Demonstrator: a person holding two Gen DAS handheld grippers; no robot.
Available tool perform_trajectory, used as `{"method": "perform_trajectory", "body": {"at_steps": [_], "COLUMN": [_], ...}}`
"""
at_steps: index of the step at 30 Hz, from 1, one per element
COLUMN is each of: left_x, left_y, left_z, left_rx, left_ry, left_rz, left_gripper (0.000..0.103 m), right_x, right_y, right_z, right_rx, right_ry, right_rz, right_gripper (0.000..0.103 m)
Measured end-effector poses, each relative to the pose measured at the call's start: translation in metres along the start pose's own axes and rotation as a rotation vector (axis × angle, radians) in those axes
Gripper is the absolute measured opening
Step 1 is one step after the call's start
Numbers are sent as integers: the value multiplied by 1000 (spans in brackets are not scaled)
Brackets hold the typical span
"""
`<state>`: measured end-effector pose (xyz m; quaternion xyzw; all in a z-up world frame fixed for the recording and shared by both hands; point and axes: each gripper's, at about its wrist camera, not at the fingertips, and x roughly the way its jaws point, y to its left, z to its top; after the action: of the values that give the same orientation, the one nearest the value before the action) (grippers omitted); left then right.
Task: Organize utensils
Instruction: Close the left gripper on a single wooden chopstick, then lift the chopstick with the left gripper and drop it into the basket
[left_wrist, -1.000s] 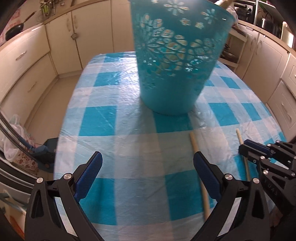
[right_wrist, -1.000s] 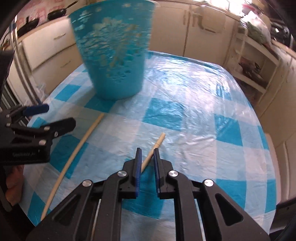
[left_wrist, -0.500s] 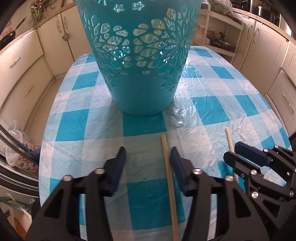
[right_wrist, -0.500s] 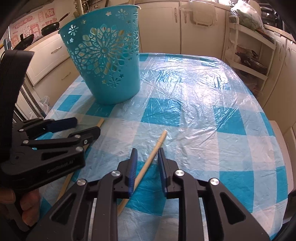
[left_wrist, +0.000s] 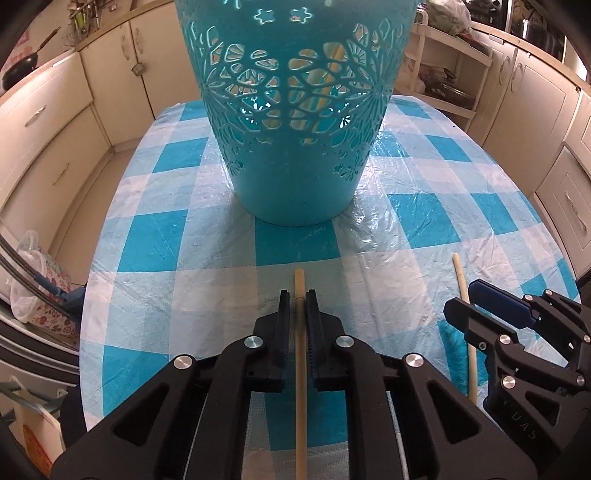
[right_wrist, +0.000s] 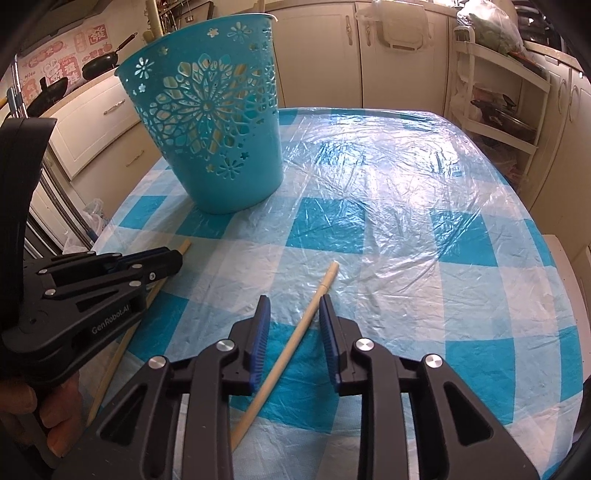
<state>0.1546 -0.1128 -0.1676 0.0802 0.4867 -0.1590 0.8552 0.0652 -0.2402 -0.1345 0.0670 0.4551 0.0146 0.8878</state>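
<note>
A teal perforated basket (left_wrist: 295, 122) stands on the checked table, also in the right wrist view (right_wrist: 214, 122), with wooden sticks inside it. My left gripper (left_wrist: 298, 308) is shut on a long wooden stick (left_wrist: 300, 369) that lies on the cloth; it also shows in the right wrist view (right_wrist: 162, 258). My right gripper (right_wrist: 293, 314) is open, its jaws on either side of a second wooden stick (right_wrist: 291, 343) on the table, not touching it. That stick (left_wrist: 463, 306) and the right gripper (left_wrist: 476, 299) show at the right in the left wrist view.
The table has a blue and white checked cloth (right_wrist: 406, 229) under clear plastic. Cream kitchen cabinets (left_wrist: 55, 122) surround it. An open shelf with pots (right_wrist: 495, 107) stands at the back right. Bags lie on the floor at the left (left_wrist: 29, 288).
My left gripper has closed onto the left stick. My right gripper has opened wider around the second stick. Both have moved slightly relative to the basket.
</note>
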Motion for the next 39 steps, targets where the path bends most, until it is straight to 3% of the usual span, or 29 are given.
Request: {"method": "perform_trajectory", "body": {"at_steps": [6, 8, 12, 20, 25, 30, 34, 39], "left_x": [1, 1, 1, -13, -57, -119, -154, -176], "left_y": [-1, 1, 7, 36, 65, 83, 83, 77], "left_z": [0, 1, 1, -3, 6, 34, 63, 87], "left_rx": [15, 14, -6, -120, -202, -231, -219, -189], "left_ry": [-11, -13, -4, 23, -71, -227, -327, -388], "left_rz": [-6, -17, -51, -162, -250, -305, -322, -319], "left_gripper": [12, 7, 5, 5, 5, 5, 5, 1], "right_x": [1, 1, 1, 1, 2, 2, 2, 1], "right_y": [1, 2, 4, 7, 10, 11, 11, 11], "right_z": [1, 1, 1, 1, 1, 0, 0, 0], "right_rx": [5, -6, -19, -32, -41, -44, -43, -37], "right_ry": [-4, -3, -1, 2, 4, 4, 4, 3], "right_rz": [3, 6, 9, 13, 10, 7, 8, 13], "right_gripper": [31, 34, 39, 43, 45, 46, 46, 46]}}
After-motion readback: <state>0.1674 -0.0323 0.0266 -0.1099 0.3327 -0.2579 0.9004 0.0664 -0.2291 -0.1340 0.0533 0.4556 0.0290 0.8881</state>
